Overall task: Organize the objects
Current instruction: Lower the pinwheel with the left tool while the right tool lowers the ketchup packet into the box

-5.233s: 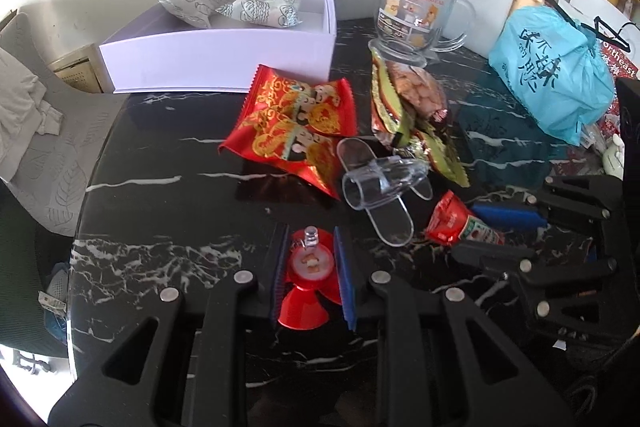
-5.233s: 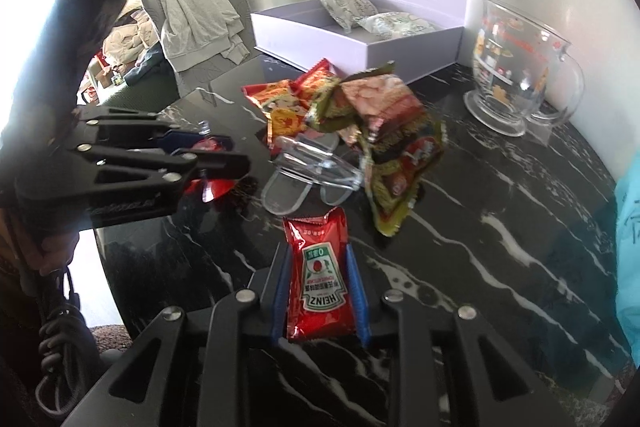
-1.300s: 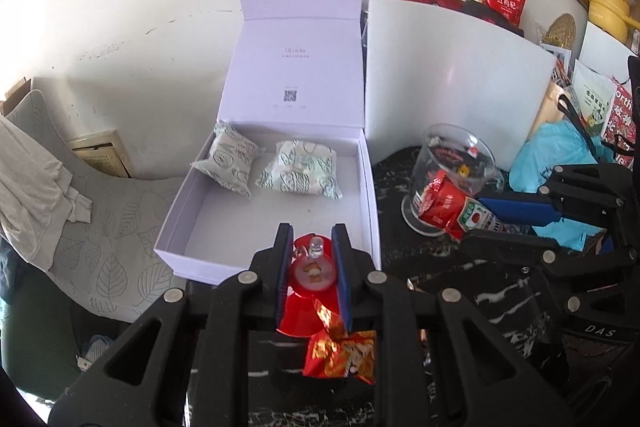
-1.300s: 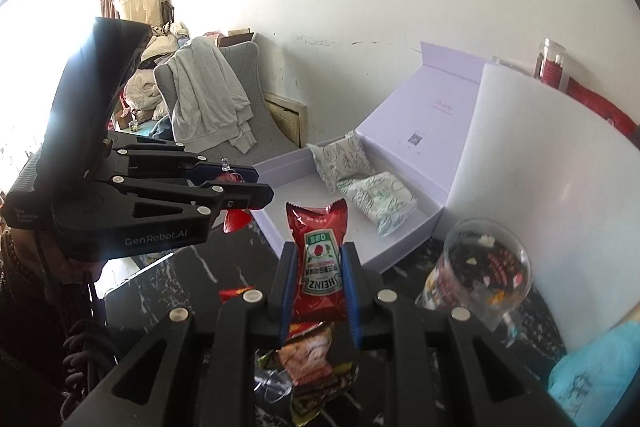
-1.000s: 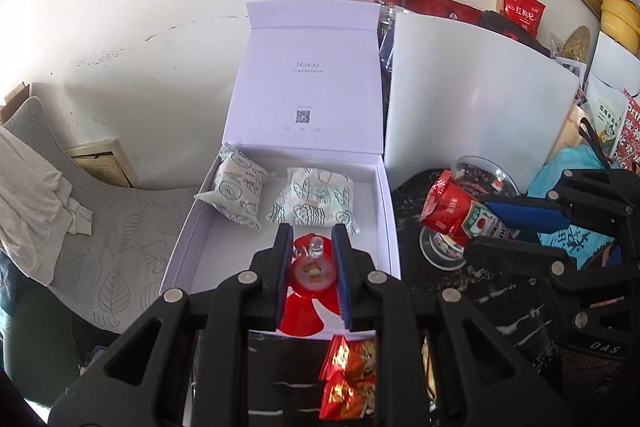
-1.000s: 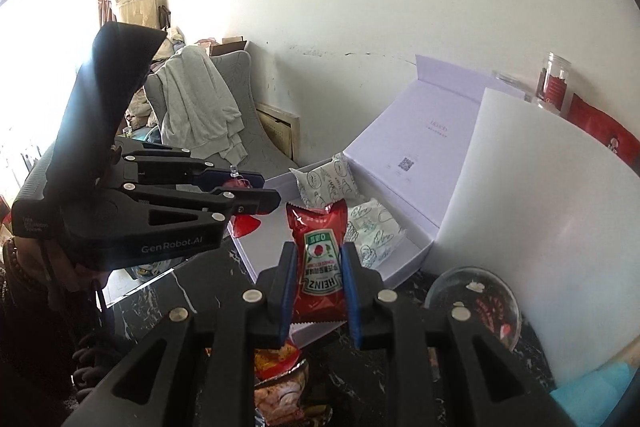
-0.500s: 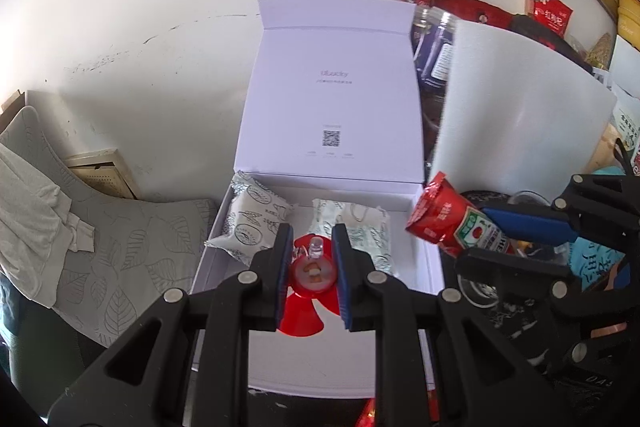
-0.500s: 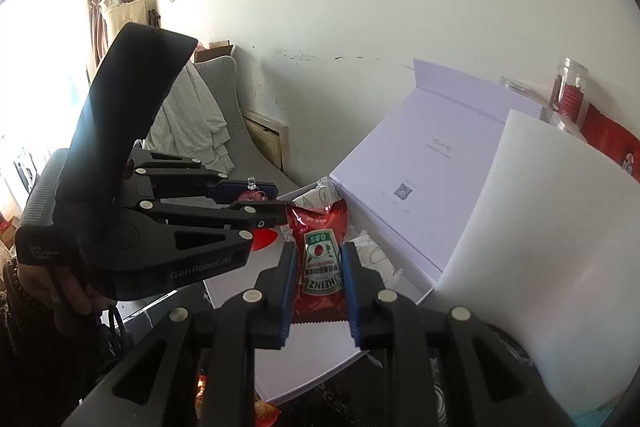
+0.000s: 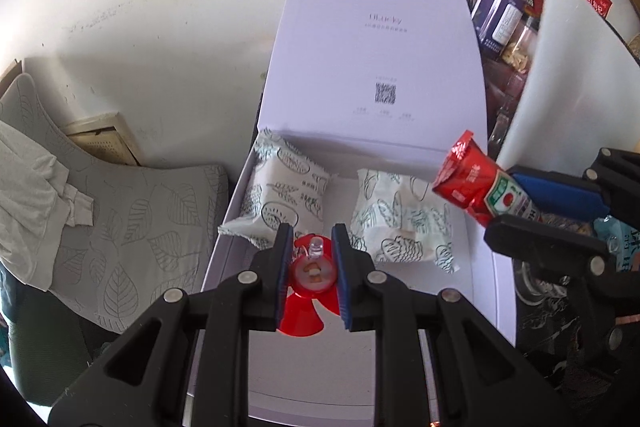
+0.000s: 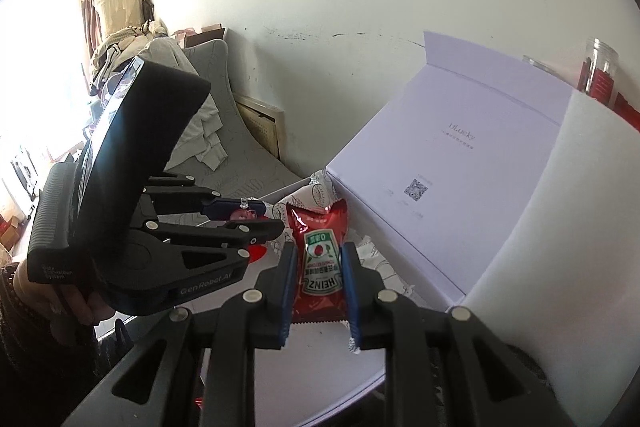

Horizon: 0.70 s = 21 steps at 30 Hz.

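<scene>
My left claw grips a small red suction cup above the open white box. My right claw clamps a red ketchup packet, over the box, two patterned pouches just ahead.

Black grippers, blue pads, silver screws ("GenRobot.AI" lettering).

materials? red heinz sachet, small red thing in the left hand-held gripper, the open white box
Red Heinz ketchup sachet: glossy plastic or foil film, judging by crinkles, glare and its serrated end. Small red fan-shaped piece: probably hard translucent plastic, with a clear nub on top. Open white lidded box: matte rigid paperboard, with crisp folds and printed text.
</scene>
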### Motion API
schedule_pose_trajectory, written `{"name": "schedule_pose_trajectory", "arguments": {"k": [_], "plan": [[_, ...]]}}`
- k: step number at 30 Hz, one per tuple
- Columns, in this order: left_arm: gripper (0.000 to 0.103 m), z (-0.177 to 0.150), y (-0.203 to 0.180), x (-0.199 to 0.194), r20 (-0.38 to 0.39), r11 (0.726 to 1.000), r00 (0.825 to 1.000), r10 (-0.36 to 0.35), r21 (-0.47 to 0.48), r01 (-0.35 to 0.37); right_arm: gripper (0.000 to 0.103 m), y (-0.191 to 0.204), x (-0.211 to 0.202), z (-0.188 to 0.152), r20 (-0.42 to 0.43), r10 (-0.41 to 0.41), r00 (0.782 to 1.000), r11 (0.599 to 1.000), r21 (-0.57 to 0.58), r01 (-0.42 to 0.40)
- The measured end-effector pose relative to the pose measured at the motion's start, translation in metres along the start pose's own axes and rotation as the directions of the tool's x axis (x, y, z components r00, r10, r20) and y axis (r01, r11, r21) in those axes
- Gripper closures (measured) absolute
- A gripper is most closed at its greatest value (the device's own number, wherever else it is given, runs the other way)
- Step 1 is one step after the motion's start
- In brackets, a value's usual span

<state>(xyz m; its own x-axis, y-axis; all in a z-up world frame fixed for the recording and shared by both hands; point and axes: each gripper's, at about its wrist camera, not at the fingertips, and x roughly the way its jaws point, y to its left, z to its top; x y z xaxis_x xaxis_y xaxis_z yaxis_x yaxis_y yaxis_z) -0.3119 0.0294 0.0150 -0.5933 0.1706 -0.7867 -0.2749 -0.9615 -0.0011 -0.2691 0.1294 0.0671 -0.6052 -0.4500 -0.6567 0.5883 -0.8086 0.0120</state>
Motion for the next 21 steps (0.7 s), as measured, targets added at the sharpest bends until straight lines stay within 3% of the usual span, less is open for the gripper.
{"name": "schedule_pose_trajectory", "arguments": {"k": [5, 21], "plan": [[0.084, -0.010, 0.003, 0.014, -0.024, 1.000, 1.000, -0.013, -0.001, 0.013, 0.081, -0.005, 0.015, -0.002, -0.030, -0.007, 1.000, 1.000, 0.007, 0.007], [0.084, -0.012, 0.004, 0.031, -0.010, 0.999, 0.999, 0.041, 0.001, -0.041, 0.081, 0.001, 0.045, -0.016, -0.124, 0.039, 0.991, 0.999, 0.009, -0.038]]}}
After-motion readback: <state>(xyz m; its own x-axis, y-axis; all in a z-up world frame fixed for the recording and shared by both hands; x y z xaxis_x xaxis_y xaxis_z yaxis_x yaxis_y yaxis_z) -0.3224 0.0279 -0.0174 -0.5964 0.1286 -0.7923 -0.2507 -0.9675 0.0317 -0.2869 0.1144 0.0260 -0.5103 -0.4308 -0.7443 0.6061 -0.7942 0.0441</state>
